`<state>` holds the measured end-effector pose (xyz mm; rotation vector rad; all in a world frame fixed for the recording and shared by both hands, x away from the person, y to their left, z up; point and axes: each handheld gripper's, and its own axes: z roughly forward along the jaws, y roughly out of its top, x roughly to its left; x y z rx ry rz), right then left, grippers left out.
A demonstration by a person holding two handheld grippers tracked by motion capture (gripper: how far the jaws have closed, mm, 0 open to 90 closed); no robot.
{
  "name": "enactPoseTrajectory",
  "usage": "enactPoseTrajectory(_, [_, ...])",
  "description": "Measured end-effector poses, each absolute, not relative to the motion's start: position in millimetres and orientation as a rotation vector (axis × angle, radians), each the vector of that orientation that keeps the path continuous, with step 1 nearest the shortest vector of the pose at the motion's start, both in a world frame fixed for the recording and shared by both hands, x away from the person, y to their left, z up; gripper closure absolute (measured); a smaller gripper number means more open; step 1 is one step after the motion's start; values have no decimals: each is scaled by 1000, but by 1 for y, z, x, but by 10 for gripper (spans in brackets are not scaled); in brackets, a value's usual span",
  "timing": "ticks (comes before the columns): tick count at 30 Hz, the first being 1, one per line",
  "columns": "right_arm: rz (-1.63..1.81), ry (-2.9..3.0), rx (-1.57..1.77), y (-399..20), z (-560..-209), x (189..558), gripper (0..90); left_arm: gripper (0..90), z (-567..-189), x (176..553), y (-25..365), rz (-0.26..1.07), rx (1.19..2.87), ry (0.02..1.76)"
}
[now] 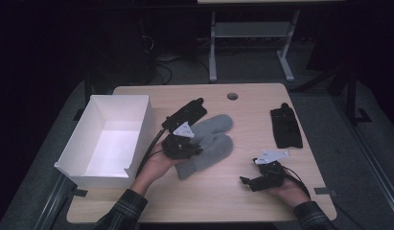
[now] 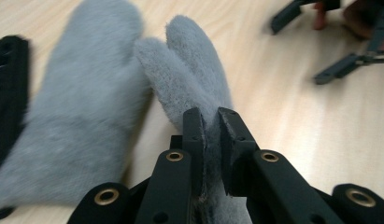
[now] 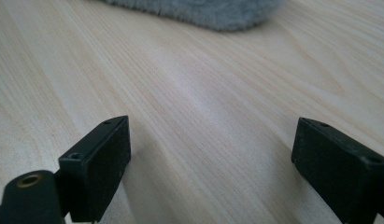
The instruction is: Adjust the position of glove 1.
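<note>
1. Left gripper (image 1: 181, 143) is clamped on the nearer grey mitten (image 1: 210, 152). In the left gripper view the jaws pinch fleece at the cuff end of the mitten (image 2: 189, 79), and its tip points away from the gripper.
2. The second mitten (image 1: 214, 125) lies flat on the surface (image 1: 261, 100), just beside the held one and on its far side. In the left gripper view this second mitten (image 2: 82, 112) sits left of the jaws.
3. Both mittens run the same way in the high view: long axis slanted, cuffs toward the left hand, tips up and to the right.
4. White box (image 1: 108, 139) sits at the left edge of the surface, open top, just left of the left hand. So the box lies on the opposite side from the way the mitten tips point. Likely move: carry the mitten sideways to the left, cuff leading.
5. Left gripper is far nearer the box than the right one.
6. Right gripper (image 1: 256, 181) rests at the near right of the surface with jaws wide apart and nothing between them. Its own view shows bare wood, with a mitten's edge (image 3: 199, 11) at the top.
7. Black items on the surface: one (image 1: 187, 112) beyond the left gripper, one (image 1: 285, 127) at far right. Too dark to identify.
</note>
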<state>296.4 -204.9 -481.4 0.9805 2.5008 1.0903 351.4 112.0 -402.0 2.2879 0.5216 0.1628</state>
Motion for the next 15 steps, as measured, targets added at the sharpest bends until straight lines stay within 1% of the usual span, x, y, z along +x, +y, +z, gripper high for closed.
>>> enactPoseTrajectory(3, [1090, 2501, 980, -205, -481, 296, 117, 809, -401, 345, 106, 164, 2299, 493])
enactPoseTrajectory(6, [1091, 2501, 980, -205, -481, 296, 117, 831, -397, 344, 104, 213, 2326, 484])
enactPoseTrajectory(11, [1090, 2501, 981, -205, -481, 296, 117, 834, -384, 350, 112, 327, 2285, 506])
enactPoseTrajectory(15, [1090, 2501, 980, -205, -481, 297, 117, 817, -385, 351, 114, 315, 2283, 512])
